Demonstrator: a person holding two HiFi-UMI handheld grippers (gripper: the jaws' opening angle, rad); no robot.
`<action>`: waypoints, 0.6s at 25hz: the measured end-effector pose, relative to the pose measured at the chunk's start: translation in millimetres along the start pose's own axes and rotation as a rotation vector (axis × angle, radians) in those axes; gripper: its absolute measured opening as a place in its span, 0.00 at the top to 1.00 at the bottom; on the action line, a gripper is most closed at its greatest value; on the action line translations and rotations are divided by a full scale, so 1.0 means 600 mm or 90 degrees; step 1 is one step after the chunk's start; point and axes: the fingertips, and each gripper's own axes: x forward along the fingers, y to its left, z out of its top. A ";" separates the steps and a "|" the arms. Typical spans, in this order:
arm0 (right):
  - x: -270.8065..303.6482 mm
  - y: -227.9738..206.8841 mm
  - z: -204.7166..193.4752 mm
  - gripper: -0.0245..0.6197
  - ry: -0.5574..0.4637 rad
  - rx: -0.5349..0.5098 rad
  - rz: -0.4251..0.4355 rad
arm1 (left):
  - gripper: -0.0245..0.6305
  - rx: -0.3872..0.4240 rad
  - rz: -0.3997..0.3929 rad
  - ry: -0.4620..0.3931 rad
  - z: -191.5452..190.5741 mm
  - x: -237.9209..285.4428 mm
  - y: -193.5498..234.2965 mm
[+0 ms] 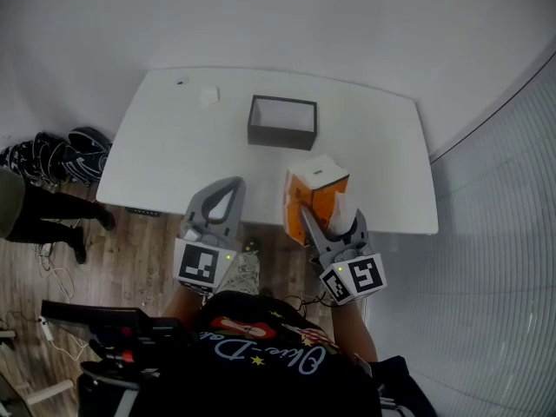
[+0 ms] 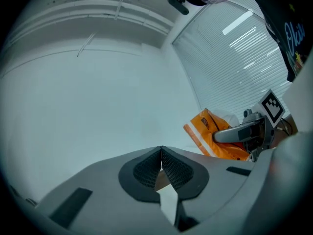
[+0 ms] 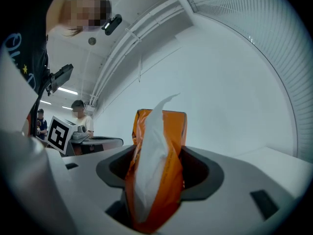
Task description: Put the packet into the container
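Observation:
An orange and white packet (image 1: 314,196) stands clamped between the jaws of my right gripper (image 1: 323,207), held over the near edge of the white table (image 1: 174,137). In the right gripper view the packet (image 3: 157,165) fills the gap between the jaws and its white end sticks up. The dark open container (image 1: 282,122) sits upright on the table, farther back and a little left of the packet. My left gripper (image 1: 224,191) hovers at the near edge, shut and empty; the left gripper view shows its pads (image 2: 172,169) pressed together, with the packet (image 2: 211,133) off to the right.
A small white square object (image 1: 209,96) and a small dark dot (image 1: 181,82) lie at the table's back left. Bags and a person's legs (image 1: 54,205) are on the wooden floor to the left. A slatted wall curves along the right.

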 end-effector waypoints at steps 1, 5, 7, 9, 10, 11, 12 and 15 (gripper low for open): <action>0.006 -0.008 0.006 0.54 -0.001 -0.005 -0.002 | 0.95 -0.004 -0.001 -0.006 0.003 0.013 0.003; 0.043 -0.044 0.033 0.54 -0.009 -0.023 -0.010 | 0.95 -0.002 -0.009 -0.035 0.028 0.068 0.023; 0.070 -0.062 0.039 0.54 -0.009 -0.031 -0.012 | 0.95 -0.004 -0.015 -0.037 0.029 0.097 0.038; 0.100 -0.075 0.045 0.54 -0.011 -0.037 -0.013 | 0.95 -0.004 -0.019 -0.045 0.031 0.125 0.058; 0.115 -0.080 0.049 0.54 -0.011 -0.040 -0.013 | 0.95 -0.002 -0.020 -0.047 0.032 0.137 0.068; 0.130 -0.085 0.053 0.54 -0.011 -0.044 -0.013 | 0.95 0.001 -0.022 -0.046 0.031 0.148 0.079; 0.144 -0.090 0.058 0.54 -0.012 -0.047 -0.013 | 0.95 0.003 -0.024 -0.043 0.031 0.159 0.089; 0.183 -0.103 0.069 0.54 -0.008 -0.058 -0.015 | 0.95 0.005 -0.028 -0.054 0.040 0.186 0.121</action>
